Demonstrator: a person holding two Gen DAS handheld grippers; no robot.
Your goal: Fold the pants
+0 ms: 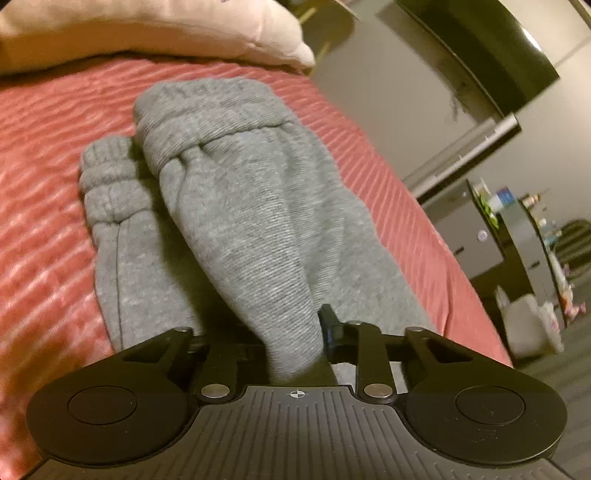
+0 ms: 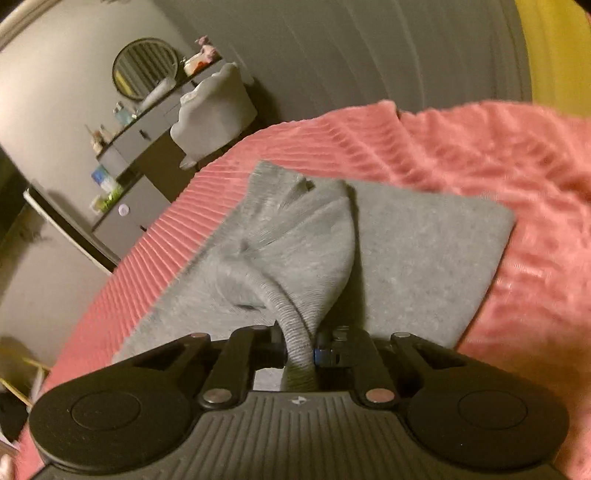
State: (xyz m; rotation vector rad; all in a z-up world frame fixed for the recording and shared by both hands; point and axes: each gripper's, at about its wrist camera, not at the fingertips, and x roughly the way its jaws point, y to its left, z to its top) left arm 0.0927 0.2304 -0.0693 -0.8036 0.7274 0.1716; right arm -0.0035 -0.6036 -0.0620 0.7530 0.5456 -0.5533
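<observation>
Grey sweatpants lie on a pink ribbed bedspread. In the left wrist view my left gripper is shut on a bunched fold of the pants, lifted over a lower layer with ribbed cuffs. In the right wrist view my right gripper is shut on the ribbed waistband edge of the pants, raised above a flat folded layer. Cloth hides the fingertips in both views.
A pale pillow lies at the head of the bed. The bed edge drops to the floor at the right. A dresser with small items, a round mirror and a padded chair stand beyond the bed.
</observation>
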